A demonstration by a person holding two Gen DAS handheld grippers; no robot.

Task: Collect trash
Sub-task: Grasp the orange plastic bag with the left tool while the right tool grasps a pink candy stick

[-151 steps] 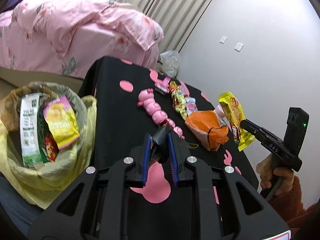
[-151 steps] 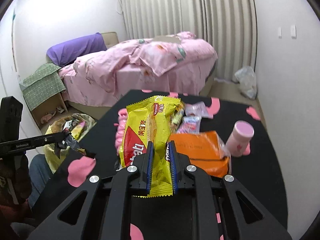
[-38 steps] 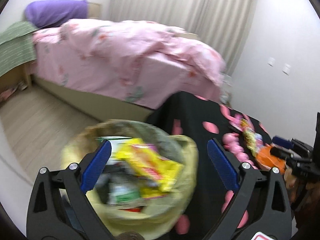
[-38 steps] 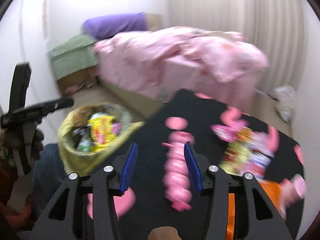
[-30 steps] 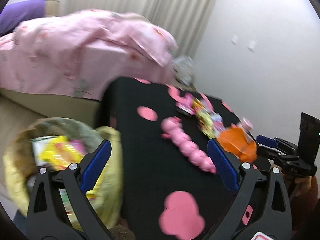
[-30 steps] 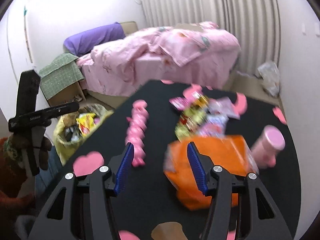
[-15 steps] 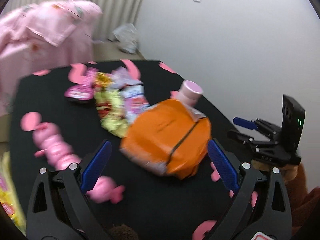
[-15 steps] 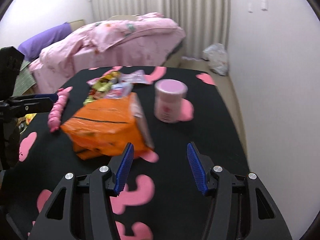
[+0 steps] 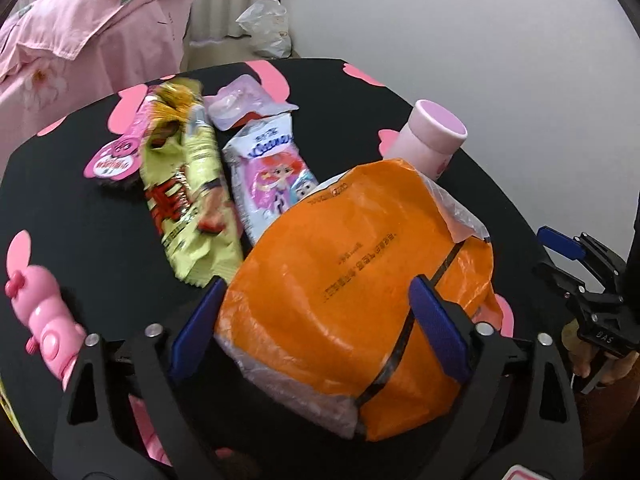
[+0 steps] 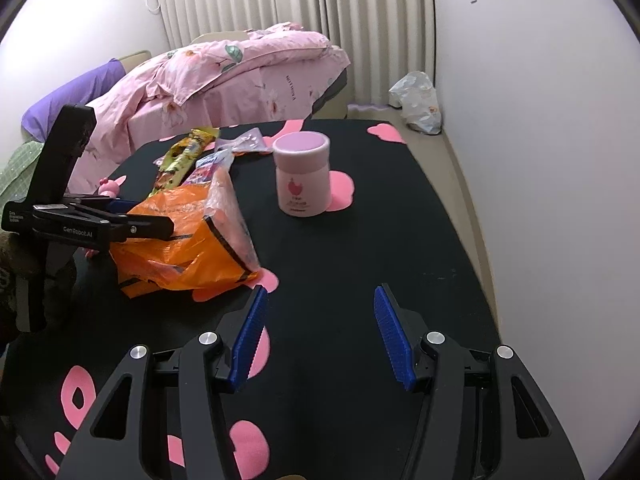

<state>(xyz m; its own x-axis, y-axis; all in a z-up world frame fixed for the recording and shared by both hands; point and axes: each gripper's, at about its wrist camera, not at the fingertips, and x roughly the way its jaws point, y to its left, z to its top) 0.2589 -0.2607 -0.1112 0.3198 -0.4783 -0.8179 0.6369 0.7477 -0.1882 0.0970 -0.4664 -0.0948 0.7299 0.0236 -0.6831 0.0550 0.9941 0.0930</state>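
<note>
Left gripper: your left gripper (image 9: 316, 322) straddles the near end of the orange bag (image 9: 360, 272), a blue pad on each side. Its jaws are closing, with the bag between them; whether the pads already touch the plastic, you cannot tell from either view.
Right gripper: your right gripper (image 10: 320, 340) hangs over bare black cloth to the right of the bag, jaws wide apart and nothing between them.
Orange bag: it lies crumpled on the table (image 10: 400, 240), near its middle, with a clear plastic flap sticking out at the far right end.
Yellow-green wrapper: the long snack wrapper (image 9: 188, 196) lies flat just left of the bag, its near end close to your left pad.
Cartoon wrapper: the white and pink wrapper (image 9: 272, 176) sits between the yellow-green one and the bag, its near end tucked under the bag's edge.
Clear pink packet: a small packet (image 9: 240, 100) lies at the far end of the cartoon wrapper.
Pink tag: a round pink label (image 9: 114, 162) lies just left of the yellow-green wrapper.
Pink cup: the pink cup (image 10: 302, 174) stands upright beyond the bag, on the far right, apart from it.
Pink toy: a beaded pink toy (image 9: 44, 320) lies at the near left edge.
Room: a bed with a pink quilt (image 10: 224, 76) stands past the table, and a white plastic bag (image 10: 416, 100) lies on the floor by the wall.
</note>
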